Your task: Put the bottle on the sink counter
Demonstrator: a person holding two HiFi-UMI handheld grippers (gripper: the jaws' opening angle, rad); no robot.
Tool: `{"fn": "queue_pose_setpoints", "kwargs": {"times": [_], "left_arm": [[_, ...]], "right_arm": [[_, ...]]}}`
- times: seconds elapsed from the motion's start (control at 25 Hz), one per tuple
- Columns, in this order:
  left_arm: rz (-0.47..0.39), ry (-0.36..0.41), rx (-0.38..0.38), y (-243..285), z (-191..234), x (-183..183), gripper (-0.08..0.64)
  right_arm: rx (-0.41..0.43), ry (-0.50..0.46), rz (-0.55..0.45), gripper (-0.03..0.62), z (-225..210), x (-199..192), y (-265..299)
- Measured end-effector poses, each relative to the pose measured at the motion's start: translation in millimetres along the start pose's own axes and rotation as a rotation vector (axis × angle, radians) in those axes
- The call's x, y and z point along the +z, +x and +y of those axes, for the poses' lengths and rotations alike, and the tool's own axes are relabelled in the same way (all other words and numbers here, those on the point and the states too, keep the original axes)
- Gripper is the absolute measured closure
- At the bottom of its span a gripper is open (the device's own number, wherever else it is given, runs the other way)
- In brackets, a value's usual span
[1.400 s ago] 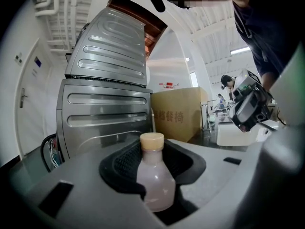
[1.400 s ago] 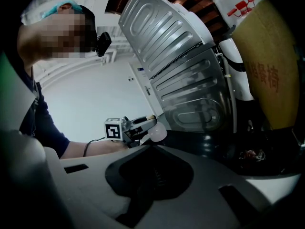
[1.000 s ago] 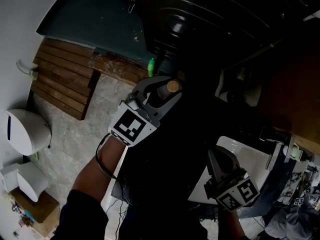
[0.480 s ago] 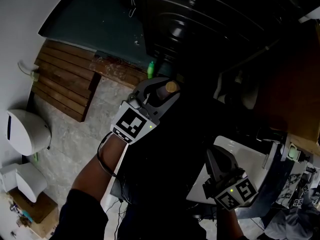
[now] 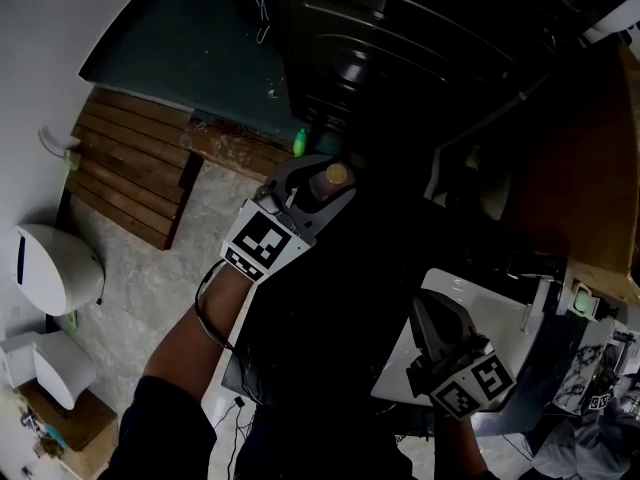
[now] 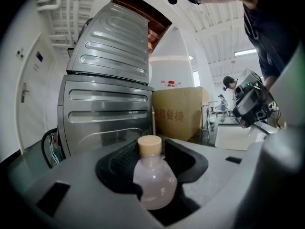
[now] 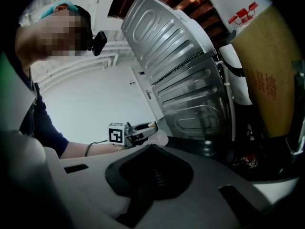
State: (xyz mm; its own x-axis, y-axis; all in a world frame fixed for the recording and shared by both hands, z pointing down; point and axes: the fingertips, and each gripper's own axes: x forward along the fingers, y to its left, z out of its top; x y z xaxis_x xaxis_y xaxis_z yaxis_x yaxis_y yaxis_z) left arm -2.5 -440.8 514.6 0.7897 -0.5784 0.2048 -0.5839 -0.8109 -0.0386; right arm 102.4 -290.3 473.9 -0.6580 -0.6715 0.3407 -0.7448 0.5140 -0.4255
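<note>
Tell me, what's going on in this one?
A person works with a gripper in each hand. The left gripper has a small capped bottle upright between its jaws, which are opening. The surface below is too dark to tell whether the bottle is set down yet. The right gripper is empty, jaws together, close to the white sink.

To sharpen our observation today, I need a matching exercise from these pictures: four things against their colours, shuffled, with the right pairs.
Things:
1. bottle cap
2. sink
3. cardboard box
4. ribbed metal panels

Colours:
a. silver-grey
b. brown with red print
c. tan
d. white

Pairs: 1-c; 2-d; 3-b; 4-a
</note>
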Motion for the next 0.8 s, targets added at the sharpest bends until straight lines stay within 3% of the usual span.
{"fn": "queue_pose_setpoints", "kwargs": {"times": [0.44, 0.8], "left_arm": [[-0.01, 0.027, 0.028, -12, 1, 28, 0.376], [-0.073, 0.041, 0.103, -51, -10, 92, 0.377]], "right_arm": [[-0.002, -0.024, -0.037, 0.566, 8, 20, -18], [0.018, -0.071, -0.116, 0.566, 27, 55, -41]]}}
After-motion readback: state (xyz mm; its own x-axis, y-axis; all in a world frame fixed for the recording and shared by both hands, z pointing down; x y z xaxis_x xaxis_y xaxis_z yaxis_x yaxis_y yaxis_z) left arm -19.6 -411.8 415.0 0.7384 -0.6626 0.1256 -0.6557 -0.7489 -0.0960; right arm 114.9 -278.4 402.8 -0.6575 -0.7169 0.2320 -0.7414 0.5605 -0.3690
